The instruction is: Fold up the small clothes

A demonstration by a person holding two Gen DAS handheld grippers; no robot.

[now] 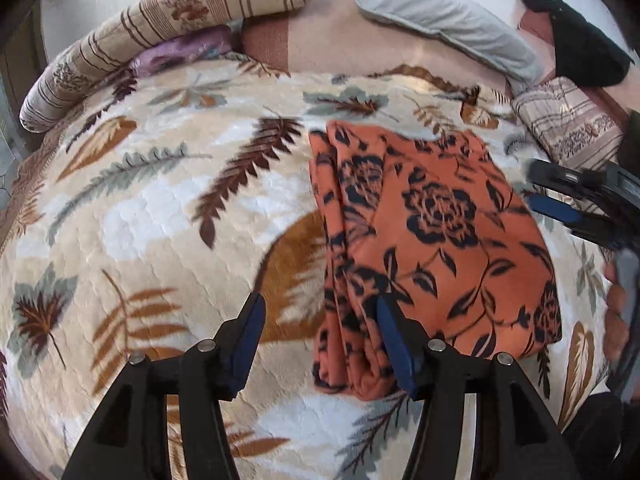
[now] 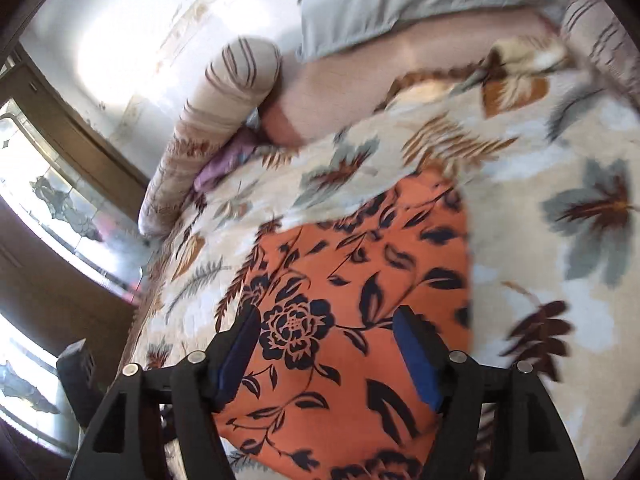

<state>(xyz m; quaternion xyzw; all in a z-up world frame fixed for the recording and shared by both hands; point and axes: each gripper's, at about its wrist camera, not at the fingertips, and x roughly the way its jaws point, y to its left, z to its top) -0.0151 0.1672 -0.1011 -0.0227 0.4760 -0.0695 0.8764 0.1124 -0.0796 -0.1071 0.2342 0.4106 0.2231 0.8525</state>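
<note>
An orange garment with a black flower print point(image 1: 436, 236) lies folded into a rough rectangle on the leaf-patterned blanket point(image 1: 160, 200). My left gripper point(image 1: 320, 324) is open and empty, hovering at the garment's near left corner. My right gripper point(image 2: 326, 344) is open and empty, hovering above the garment point(image 2: 360, 320), whose cloth shows between the jaws. The right gripper also shows in the left wrist view point(image 1: 576, 196) at the garment's right edge, blurred.
A striped bolster point(image 1: 160, 32) lies at the bed's far left, a grey pillow point(image 1: 440, 16) at the far side, a black cloth point(image 1: 580, 40) and a striped cushion point(image 1: 572, 128) at the far right. A window point(image 2: 48, 208) and a dark object point(image 2: 80, 376) stand beside the bed.
</note>
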